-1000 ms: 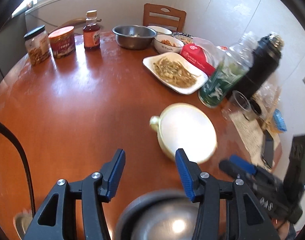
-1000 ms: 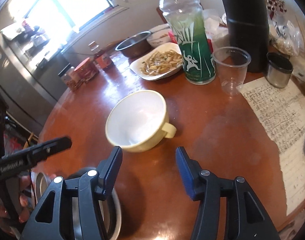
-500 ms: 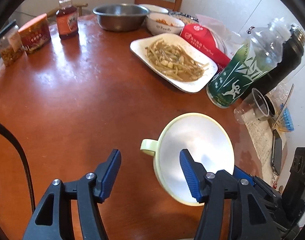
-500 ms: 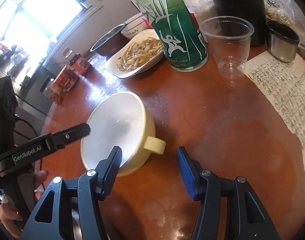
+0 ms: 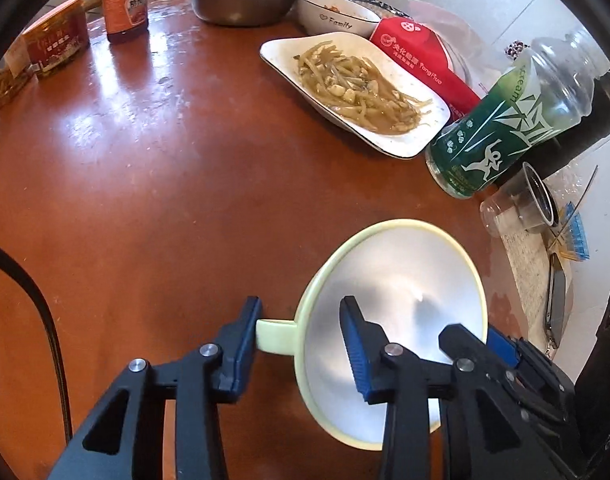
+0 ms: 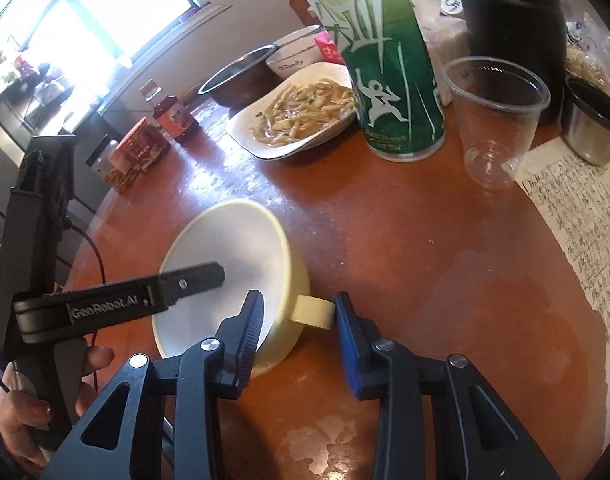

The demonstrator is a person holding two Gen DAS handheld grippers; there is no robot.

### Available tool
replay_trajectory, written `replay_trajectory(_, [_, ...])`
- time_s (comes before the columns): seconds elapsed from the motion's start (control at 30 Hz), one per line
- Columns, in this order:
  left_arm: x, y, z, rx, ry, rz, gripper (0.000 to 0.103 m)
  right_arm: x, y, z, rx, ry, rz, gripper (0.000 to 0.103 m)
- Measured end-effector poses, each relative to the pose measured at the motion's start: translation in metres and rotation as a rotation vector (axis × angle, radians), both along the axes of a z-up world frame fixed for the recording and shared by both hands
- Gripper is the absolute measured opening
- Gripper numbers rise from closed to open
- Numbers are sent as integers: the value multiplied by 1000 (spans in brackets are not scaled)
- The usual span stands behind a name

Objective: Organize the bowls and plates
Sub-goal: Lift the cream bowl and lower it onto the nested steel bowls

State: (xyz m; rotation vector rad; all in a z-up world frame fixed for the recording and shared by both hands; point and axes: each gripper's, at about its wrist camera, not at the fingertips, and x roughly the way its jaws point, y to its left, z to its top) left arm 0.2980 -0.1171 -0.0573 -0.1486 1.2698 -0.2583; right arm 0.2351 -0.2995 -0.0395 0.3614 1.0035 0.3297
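Two grippers closing on one pale-yellow handled bowl (image 5: pixel 393 320) at table's near edge: left gripper (image 5: pixel 301 344) straddled its left handle and rim, right gripper (image 6: pixel 299 328) its right handle. Step: two-handed grasp, neither clamped yet. Next: level lift.

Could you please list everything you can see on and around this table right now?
table: one, brown, under everything.
bowl: one, pale yellow, two-handled, nearest.
plate: one, white, with food, mid-table.
steel bowl: one, silver, far edge.
white bowl: one, white, beside steel bowl.
bottle: one, green, beside plate.
flask: one, black, behind bottle.
cup: one, clear, beside bottle.
steel cup: one, silver, beside flask.
sauce bottle: one, red, far side.
jar: one, red, beside sauce bottle.
packet: one, red, behind plate.
paper: one, white, handwritten, beside cup.
hand: one, holding left gripper.
left gripper: one, black and blue, jaws closing around one bowl handle.
right gripper: one, black and blue, jaws closing around the other handle.
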Motion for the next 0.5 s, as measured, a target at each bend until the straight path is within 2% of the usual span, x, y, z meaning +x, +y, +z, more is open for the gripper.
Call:
replay_trajectory(0.2, [-12,7,12,-24,0,7,38,3,1,5,0,-6,-3,30])
replay_trajectory(0.5, [-38,30,58,-53,-77,44,38,-5,13,43,10,-83,33,29])
